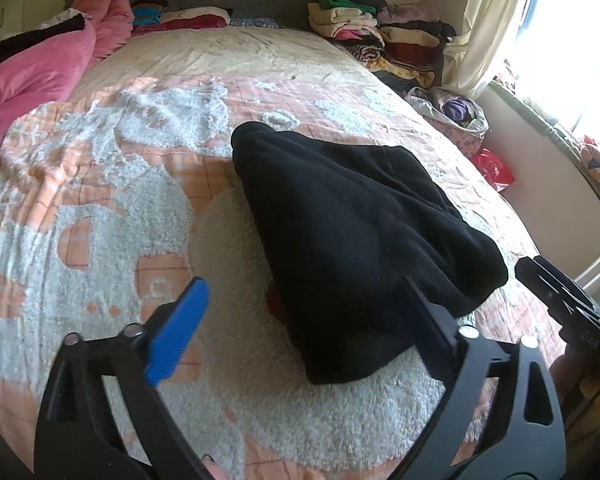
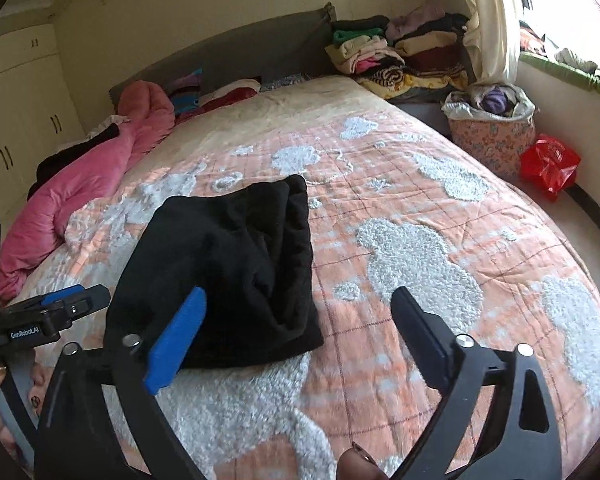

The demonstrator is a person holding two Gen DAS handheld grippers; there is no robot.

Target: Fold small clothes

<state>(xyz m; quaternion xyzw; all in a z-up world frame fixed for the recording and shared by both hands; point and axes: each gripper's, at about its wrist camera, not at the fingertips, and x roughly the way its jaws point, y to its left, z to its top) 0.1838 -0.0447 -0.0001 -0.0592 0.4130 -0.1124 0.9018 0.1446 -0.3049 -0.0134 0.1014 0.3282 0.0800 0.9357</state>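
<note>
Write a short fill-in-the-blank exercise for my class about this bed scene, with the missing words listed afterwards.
1. The folded garment lying on the bedspread is ______ in colour.
2. The jaws of the right gripper stand ______, holding nothing.
3. The blanket bunched along the far side of the bed is ______.
4. The plastic bag on the floor beside the flowered basket is ______.

Missing words: black; open; pink; red

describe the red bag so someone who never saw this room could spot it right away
Start at the bed with the peach and white blanket and look past its far right edge, toward the window wall. On the floor there, beside a floral fabric basket, sits the red plastic bag: crinkled, shiny, the only bright red thing on the floor.
</note>
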